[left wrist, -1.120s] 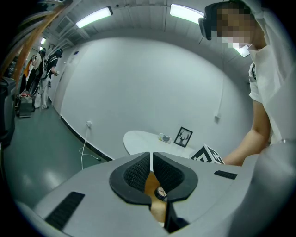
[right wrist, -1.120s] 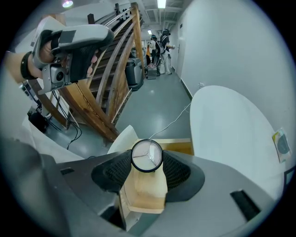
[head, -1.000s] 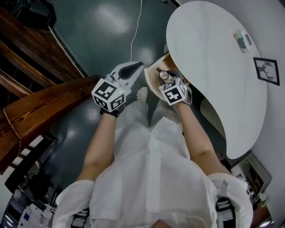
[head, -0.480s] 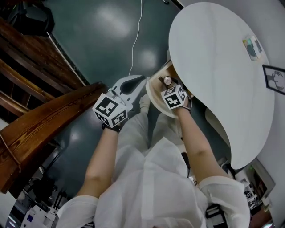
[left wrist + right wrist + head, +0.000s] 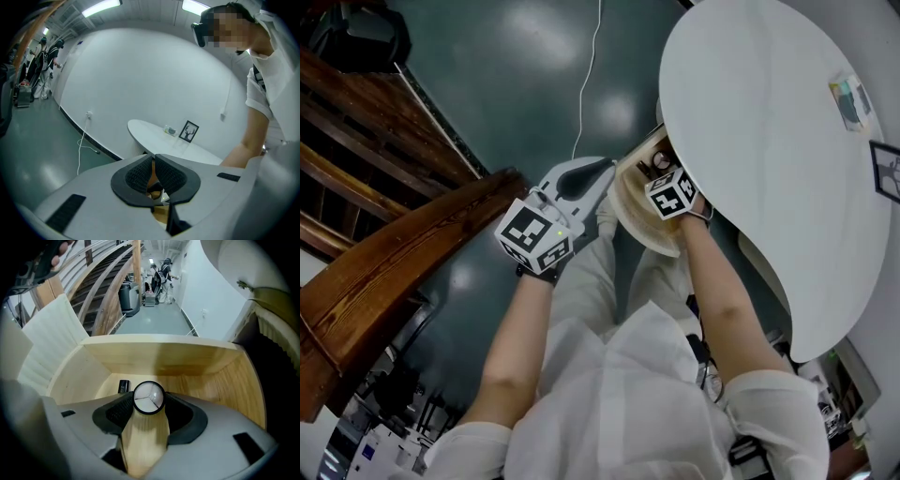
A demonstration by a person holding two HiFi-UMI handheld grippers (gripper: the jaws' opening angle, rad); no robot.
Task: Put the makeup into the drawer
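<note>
My right gripper (image 5: 148, 401) is shut on a round makeup compact with a clear lid (image 5: 148, 398), which stands between its black pads. It holds the compact inside the open wooden drawer (image 5: 206, 380) under the white table (image 5: 769, 141). A small black makeup tube (image 5: 123, 386) lies on the drawer floor just beyond the compact. From the head view, the right gripper (image 5: 661, 164) reaches into the drawer (image 5: 639, 208), with the compact (image 5: 661, 160) at its tip. My left gripper (image 5: 602, 169) hangs beside the drawer's left edge; its jaws (image 5: 153, 161) are shut with nothing between them.
A dark wooden stair rail (image 5: 394, 234) runs along the left. A white cable (image 5: 589, 75) trails over the dark floor. On the table stand a framed deer picture (image 5: 189, 131) and a small card (image 5: 170, 130). The person's white-clad legs are below the drawer.
The right gripper has carried the compact further into the drawer. The left gripper has drifted slightly closer to the drawer's edge, still shut.
</note>
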